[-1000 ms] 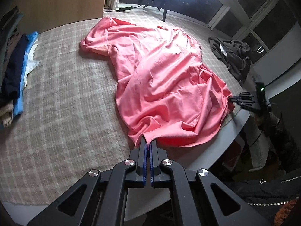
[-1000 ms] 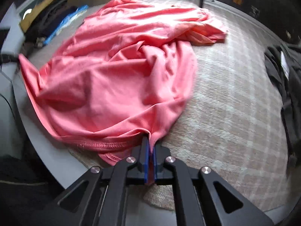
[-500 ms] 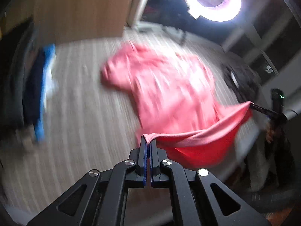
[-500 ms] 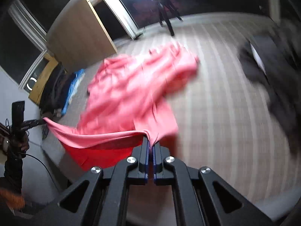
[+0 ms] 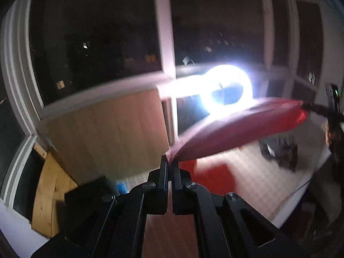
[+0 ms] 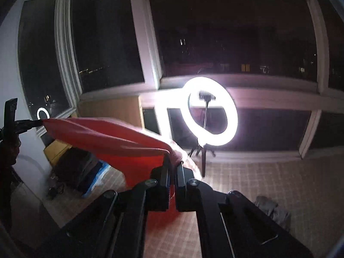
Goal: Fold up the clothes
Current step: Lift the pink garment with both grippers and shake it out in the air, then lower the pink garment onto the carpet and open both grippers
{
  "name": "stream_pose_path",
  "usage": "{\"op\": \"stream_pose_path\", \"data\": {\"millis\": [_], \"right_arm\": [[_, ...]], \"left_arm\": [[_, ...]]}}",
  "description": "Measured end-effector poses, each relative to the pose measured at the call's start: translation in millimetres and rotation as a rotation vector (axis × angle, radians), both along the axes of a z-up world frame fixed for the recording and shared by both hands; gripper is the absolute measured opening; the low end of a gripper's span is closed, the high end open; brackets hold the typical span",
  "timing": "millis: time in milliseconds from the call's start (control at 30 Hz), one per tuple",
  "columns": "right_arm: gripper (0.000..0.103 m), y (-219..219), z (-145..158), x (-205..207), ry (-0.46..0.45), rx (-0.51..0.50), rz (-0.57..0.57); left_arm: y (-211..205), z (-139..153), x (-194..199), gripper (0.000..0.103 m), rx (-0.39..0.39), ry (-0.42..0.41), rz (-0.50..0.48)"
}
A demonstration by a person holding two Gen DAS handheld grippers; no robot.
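The pink-red garment (image 5: 236, 129) hangs in the air, its hem stretched taut between both grippers. My left gripper (image 5: 171, 163) is shut on one hem corner, and the cloth runs right and up to the other gripper (image 5: 316, 108). In the right wrist view my right gripper (image 6: 173, 163) is shut on the opposite corner, and the garment (image 6: 111, 137) spans left to the far gripper (image 6: 25, 124). More red cloth droops below the stretched edge. Both views are blurred by motion.
A bright ring light (image 6: 211, 111) on a stand glares straight ahead before dark windows. A wooden cabinet (image 5: 111, 133) stands at left. A dark garment (image 5: 279, 150) lies on the checked cloth surface (image 6: 268, 176). Dark and blue clothes (image 6: 94, 176) are piled at left.
Both grippers have risen fast, lifting the garment off the surface by its hem. The cameras have tilted up from the table toward the windows and ring light.
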State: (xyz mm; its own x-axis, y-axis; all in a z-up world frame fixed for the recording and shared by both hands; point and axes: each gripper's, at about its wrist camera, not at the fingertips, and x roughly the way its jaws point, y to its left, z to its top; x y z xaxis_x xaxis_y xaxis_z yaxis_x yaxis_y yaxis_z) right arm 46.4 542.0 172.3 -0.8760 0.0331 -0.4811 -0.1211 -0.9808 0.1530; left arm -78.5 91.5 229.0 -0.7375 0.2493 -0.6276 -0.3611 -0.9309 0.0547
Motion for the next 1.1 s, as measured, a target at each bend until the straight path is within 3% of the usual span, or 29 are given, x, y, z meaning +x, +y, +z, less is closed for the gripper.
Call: {"op": "stream_pose_path", "data": {"millis": [67,167,367,500,567,633,767,900,967,1100], "right_arm": [[0.002,-10,-23,16,-0.047,-0.009,-0.010],[0.002,-31,-86,39,-0.157,-0.090,-0.044],[0.002,-67,-263,90,-0.391,-0.397,-0.116],[0.003,-88,-360,97,-0.633,-0.384,-0.175],[0.004,-87,-381,101,-0.729,-0.396,-0.201],[0.006,-87,-385,107,-0.786,-0.384,-0.208],[0.014,-80,-337,112,-0.733,-0.313,-0.176],[0.039,-53,-294,46,-0.562,-0.262,-0.135],[0.039,-39,-275,10,-0.480,-0.239,-0.112],[0.039,-14,-297,-121,-0.464,-0.195,-0.061]], "left_arm": [[4,-36,17,0.001,-0.018,-0.077,-0.037],[10,-89,42,0.001,-0.045,-0.191,-0.092],[21,-206,89,0.001,-0.070,-0.445,-0.204],[32,-313,105,0.003,-0.073,-0.688,-0.237],[37,-352,116,0.005,-0.109,-0.780,-0.247],[35,-354,119,0.005,-0.093,-0.797,-0.261],[18,-332,105,0.009,-0.052,-0.753,-0.235],[4,-299,52,0.009,-0.037,-0.634,-0.124],[4,-287,19,0.009,-0.019,-0.571,-0.069],[4,-270,-37,0.009,0.094,-0.492,0.031]]}}
